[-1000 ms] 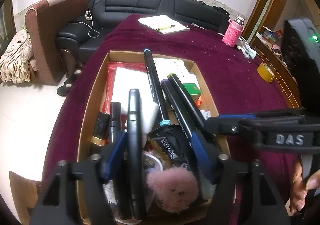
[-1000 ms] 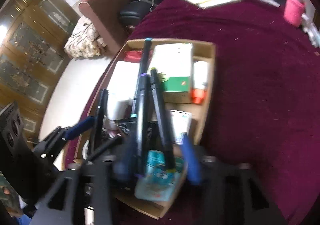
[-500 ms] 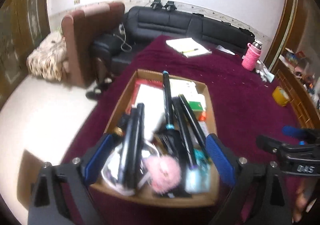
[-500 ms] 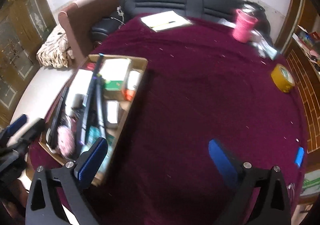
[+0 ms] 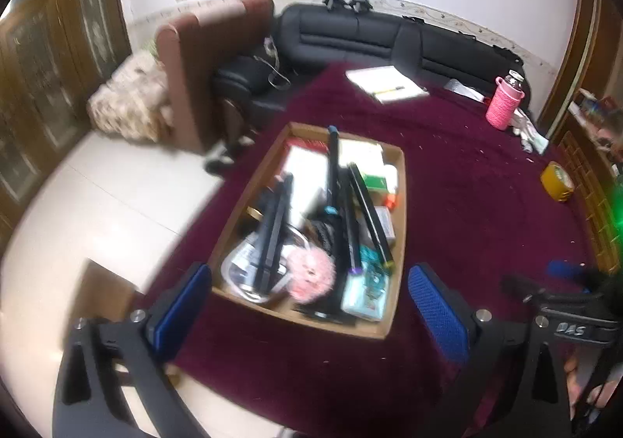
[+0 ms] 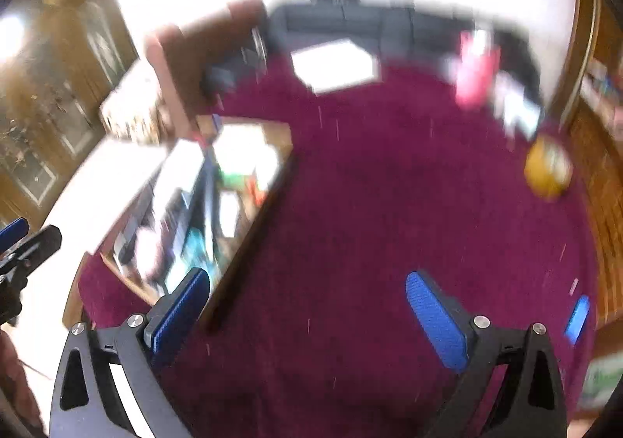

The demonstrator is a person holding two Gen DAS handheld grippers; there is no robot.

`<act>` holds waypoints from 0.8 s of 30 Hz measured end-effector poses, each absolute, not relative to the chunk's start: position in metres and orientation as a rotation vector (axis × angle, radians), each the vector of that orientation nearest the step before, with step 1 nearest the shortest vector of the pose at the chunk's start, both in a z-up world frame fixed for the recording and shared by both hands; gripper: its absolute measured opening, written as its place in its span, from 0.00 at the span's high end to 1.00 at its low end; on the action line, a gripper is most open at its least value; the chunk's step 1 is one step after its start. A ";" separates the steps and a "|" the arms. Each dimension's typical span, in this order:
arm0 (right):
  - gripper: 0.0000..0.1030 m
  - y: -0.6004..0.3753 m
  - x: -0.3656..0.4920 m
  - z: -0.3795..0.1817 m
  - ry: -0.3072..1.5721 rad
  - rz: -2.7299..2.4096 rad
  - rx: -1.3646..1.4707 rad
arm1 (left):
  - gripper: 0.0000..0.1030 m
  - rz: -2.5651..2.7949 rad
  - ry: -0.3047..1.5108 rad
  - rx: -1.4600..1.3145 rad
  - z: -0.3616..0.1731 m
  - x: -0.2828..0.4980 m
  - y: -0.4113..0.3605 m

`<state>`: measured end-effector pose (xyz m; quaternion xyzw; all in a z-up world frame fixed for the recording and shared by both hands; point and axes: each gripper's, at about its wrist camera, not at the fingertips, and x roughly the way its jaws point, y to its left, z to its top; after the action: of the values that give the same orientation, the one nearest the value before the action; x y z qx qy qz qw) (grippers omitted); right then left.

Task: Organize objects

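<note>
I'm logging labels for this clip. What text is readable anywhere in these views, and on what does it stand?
"DAS": white letters on the black right gripper, seen from the left wrist.
Print on the teal packet in the brown cardboard box: too blurred.
Right wrist view: too blurred, nothing readable.

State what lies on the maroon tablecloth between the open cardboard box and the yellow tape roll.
Only bare maroon tablecloth separates the cardboard box from the yellow tape roll, clearest in the left wrist view.

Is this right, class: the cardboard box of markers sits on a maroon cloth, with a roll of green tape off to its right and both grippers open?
One detail is wrong: the roll of tape is yellow, not green, as the left wrist view shows. The rest holds: the cardboard box of markers sits on the maroon cloth, and the left gripper and right gripper hold nothing; the left one's jaws are opening wider.
</note>
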<state>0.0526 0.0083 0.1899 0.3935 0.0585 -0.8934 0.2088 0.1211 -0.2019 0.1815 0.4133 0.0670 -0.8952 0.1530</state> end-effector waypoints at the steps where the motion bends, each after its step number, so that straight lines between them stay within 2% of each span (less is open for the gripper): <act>1: 0.00 0.009 0.059 0.196 0.157 -2.497 1.004 | 0.02 -2.574 0.177 1.148 0.191 0.125 -0.201; 3: 0.00 0.011 0.064 0.196 0.133 -2.439 0.915 | 0.02 -2.604 0.160 1.092 0.212 0.135 -0.198; 6: 0.00 0.005 0.050 0.170 0.166 -2.333 1.154 | 0.02 -2.632 0.137 1.016 0.239 0.146 -0.192; 10: 0.00 0.008 0.049 0.165 0.140 -2.312 1.175 | 0.02 -2.639 0.083 0.864 0.267 0.158 -0.183; 13: 0.00 0.002 0.051 0.167 0.157 -2.302 1.143 | 0.02 -2.627 -0.046 0.744 0.279 0.167 -0.174; 17: 0.00 -0.010 0.053 0.156 0.186 -2.237 1.178 | 0.02 -2.510 -0.066 0.698 0.260 0.164 -0.179; 24: 0.00 -0.024 0.054 0.153 0.221 -2.220 1.183 | 0.02 -2.447 0.058 1.003 0.189 0.142 -0.197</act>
<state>0.0542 -0.0241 0.1527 0.4464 0.0833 -0.8378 0.3031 0.1421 -0.1971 0.1890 0.3676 0.0213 -0.8968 0.2455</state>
